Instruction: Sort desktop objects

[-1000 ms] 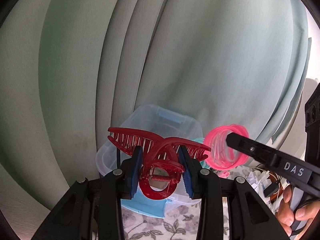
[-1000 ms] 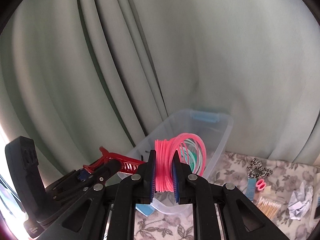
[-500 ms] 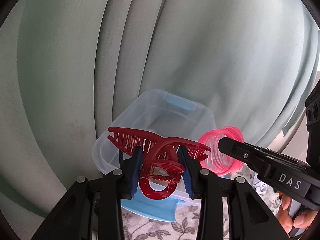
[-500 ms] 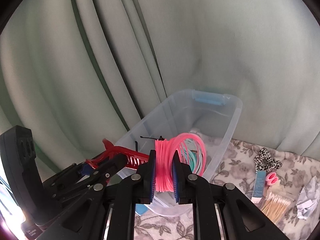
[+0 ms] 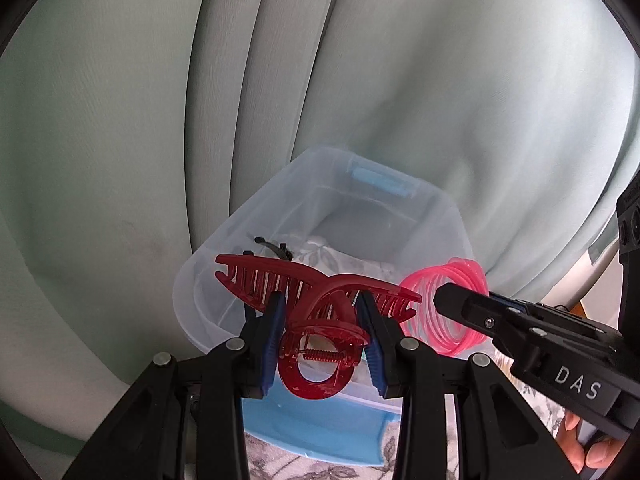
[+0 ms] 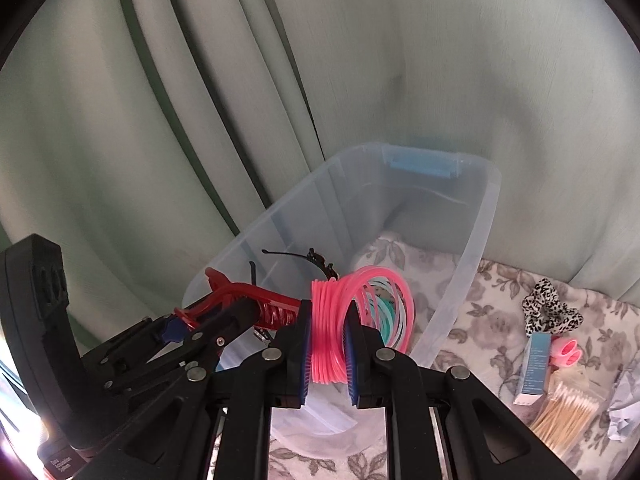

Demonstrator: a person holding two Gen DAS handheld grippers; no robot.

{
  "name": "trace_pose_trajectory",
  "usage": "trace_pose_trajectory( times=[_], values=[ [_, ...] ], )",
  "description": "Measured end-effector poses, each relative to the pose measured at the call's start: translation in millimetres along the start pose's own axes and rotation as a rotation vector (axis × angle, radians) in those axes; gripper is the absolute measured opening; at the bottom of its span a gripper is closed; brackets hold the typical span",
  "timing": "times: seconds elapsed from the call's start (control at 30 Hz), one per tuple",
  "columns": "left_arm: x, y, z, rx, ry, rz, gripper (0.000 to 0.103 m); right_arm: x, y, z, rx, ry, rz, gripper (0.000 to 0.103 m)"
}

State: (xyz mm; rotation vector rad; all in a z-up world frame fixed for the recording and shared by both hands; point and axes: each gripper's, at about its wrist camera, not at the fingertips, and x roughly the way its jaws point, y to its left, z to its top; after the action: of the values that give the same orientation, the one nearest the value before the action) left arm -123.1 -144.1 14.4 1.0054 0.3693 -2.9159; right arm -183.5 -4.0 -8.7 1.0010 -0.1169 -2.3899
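Clear bin directly ahead and below both loads: left gripper clamping red claw clip crosswise, right gripper pinching pink coil.

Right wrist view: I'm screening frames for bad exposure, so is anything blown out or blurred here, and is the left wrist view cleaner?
Right wrist view: strong white glare at the lower-left edge beside the left tool; the pink coiled plastic spring is sharp. Left wrist view: even light, no blow-out; the red plastic claw hair clip is sharp, the clear plastic storage bin slightly soft. Both show fisheye bending and dark corners.
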Motion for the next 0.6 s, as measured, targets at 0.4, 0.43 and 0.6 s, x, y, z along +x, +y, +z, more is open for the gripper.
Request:
trace_pose_trajectory(
  times=[0.4, 0.43, 0.6],
  values=[
    [30.8, -5.9, 3.0, 0.024, 0.004, -0.004, 0.036, 21.2, -5.7, -6.5, 0.013, 0.038, -0.010, 0.016],
    [28.4, -5.3, 2.0, 0.024, 0.003, -0.004, 0.036, 21.9, -5.2, -6.2, 0.015, 0.038, -0.012, 0.017],
    [28.0, -6.6, 0.3, 0.030, 0.005, -0.006, 0.036, 22.2, -1.7, -4.6, 0.011, 0.042, -0.030, 0.019]
  ],
)
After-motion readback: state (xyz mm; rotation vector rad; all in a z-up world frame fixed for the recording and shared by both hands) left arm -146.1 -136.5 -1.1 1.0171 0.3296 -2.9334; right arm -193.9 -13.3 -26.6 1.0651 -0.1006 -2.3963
